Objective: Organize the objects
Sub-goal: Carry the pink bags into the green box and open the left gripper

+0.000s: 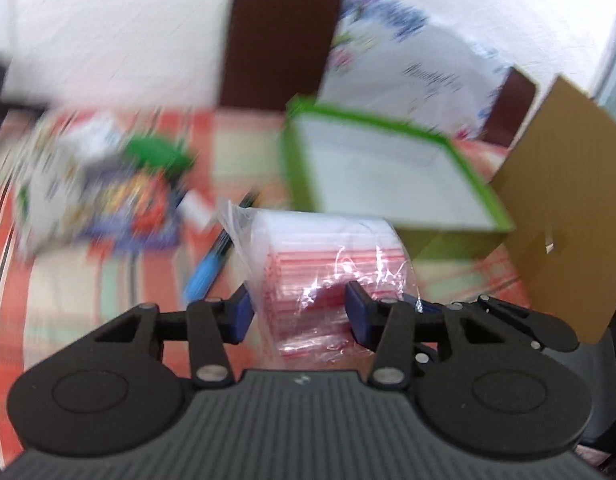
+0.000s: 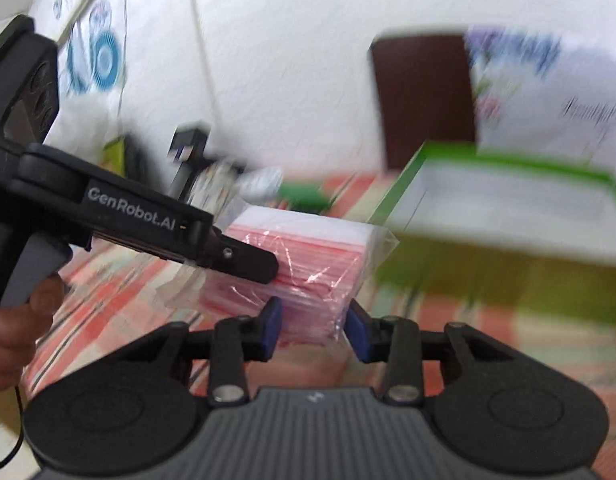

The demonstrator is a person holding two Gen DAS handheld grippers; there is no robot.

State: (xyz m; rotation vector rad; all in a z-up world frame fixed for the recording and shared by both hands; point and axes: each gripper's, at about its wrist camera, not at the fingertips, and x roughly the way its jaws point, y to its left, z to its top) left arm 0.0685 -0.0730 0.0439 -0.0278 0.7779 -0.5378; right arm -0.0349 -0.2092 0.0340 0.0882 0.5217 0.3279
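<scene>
A clear plastic pack of red-and-white zip bags (image 1: 328, 268) is held above the checked tablecloth. My left gripper (image 1: 299, 310) is shut on one end of the pack. My right gripper (image 2: 314, 326) is shut on the other end (image 2: 308, 264). The left gripper's body (image 2: 139, 216) shows at the left of the right wrist view, its fingers on the pack. A green-rimmed box with a white inside (image 1: 388, 164) stands just beyond the pack, and also shows in the right wrist view (image 2: 508, 208). Both views are motion-blurred.
A blue marker (image 1: 211, 256) lies on the cloth left of the pack. Colourful packets (image 1: 107, 192) lie at the far left. A brown cardboard flap (image 1: 560, 216) stands right of the box. A dark chair back (image 1: 279, 40) and white printed bag (image 1: 420, 56) stand behind.
</scene>
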